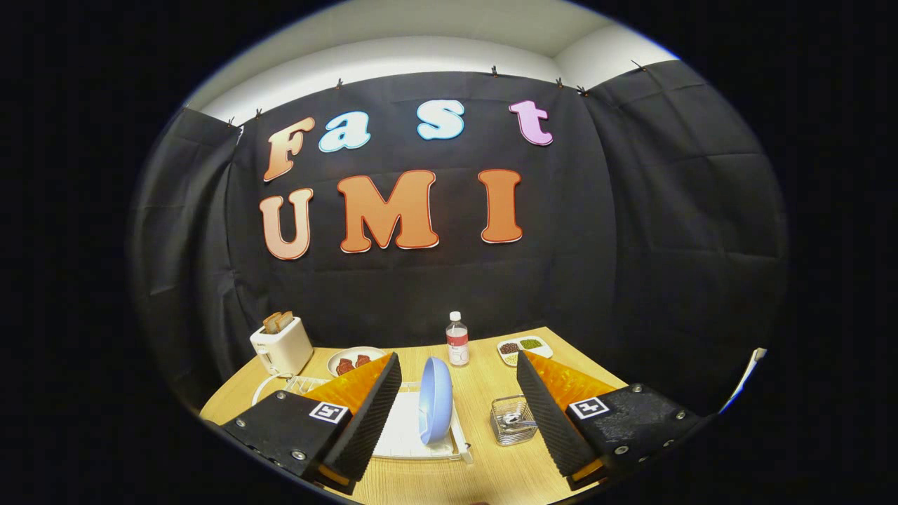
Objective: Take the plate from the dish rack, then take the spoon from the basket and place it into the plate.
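1. Tongs (459,393) are hanging above the near edge of the surface (491,470), their two fingers (372,414) standing wide apart and gripping nothing.
2. Standing on its edge in the dish rack (414,435), the blue plate (435,400) is showing between the fingers, closer to the left one and touching neither.
3. White and flat, the dish rack is lying under the plate, partly hidden behind the left finger.
4. Sitting to the right of the plate, near the inner side of the right finger, the small clear basket (513,419) is holding the spoon (518,421), whose metal is glinting inside; how it is lying I cannot tell.
5. Beyond the plate, a clear bottle (457,339) with a white cap and red label is standing upright near the far edge of the surface.
6. Left of the plate and farther back, a round dish (354,360) is carrying reddish pieces of food.
7. Farther left than that dish, a white toaster (281,345) is holding toast slices in its slots.
8. Right of the bottle, beyond the plate, a divided tray (525,347) is holding dark and green portions.
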Motion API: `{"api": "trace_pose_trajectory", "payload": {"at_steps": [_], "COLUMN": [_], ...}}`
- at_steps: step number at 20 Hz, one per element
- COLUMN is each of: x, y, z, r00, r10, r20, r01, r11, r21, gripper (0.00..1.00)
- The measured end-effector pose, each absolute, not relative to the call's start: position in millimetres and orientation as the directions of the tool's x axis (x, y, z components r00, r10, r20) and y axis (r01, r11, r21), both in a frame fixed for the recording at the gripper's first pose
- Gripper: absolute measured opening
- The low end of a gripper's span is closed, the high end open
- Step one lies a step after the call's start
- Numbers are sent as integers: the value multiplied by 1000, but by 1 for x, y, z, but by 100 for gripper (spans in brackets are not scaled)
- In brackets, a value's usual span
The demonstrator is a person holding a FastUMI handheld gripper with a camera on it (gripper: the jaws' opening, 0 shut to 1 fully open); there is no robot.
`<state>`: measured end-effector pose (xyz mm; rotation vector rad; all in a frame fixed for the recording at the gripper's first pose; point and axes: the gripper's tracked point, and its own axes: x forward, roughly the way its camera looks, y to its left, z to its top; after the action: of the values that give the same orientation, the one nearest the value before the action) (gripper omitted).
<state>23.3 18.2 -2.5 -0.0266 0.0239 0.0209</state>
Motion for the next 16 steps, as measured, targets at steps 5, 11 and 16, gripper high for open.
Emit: {"api": "trace_pose_trajectory", "payload": {"at_steps": [5, 11, 16], "x": [38, 85, 128], "y": [27, 37, 43], "z": [-12, -54, -103], "r00": [998, 981, 942], "r10": [34, 20, 26], "r20": [-61, -195, -336], "r01": [-36, -47, -76], "r11": [999, 990, 988], "r21": [-37, -133, -138], "gripper": [98, 98, 99]}}
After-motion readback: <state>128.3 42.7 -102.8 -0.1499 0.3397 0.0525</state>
